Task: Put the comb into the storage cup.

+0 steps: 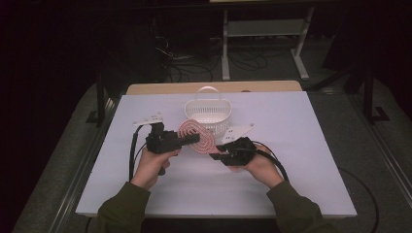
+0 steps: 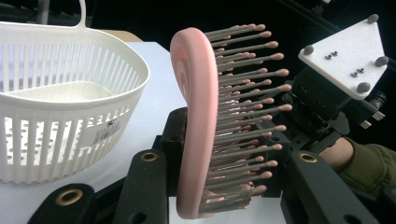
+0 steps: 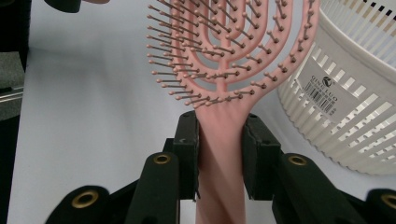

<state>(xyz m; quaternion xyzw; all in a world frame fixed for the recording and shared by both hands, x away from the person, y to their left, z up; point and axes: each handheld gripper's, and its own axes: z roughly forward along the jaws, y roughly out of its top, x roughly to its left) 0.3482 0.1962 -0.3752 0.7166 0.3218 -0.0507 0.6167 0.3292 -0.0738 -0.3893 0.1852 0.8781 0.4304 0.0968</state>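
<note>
**A:** While the high view is dim, the pink hairbrush (image 1: 196, 135) is off the desk (image 1: 291, 145), held between both tongs just in front of the white basket (image 1: 208, 115). Not in yet.

**B:** Left gripper view: left tongs (image 2: 219, 154) clamped across the brush head. Right gripper view: right tongs (image 3: 219, 154) pinch the handle. Dropping it in is probably what's left.

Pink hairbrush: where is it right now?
In the high view the pink hairbrush is held above the table's middle, just in front of the white basket, with the left gripper clamped on its head and the right gripper on its handle.
</note>
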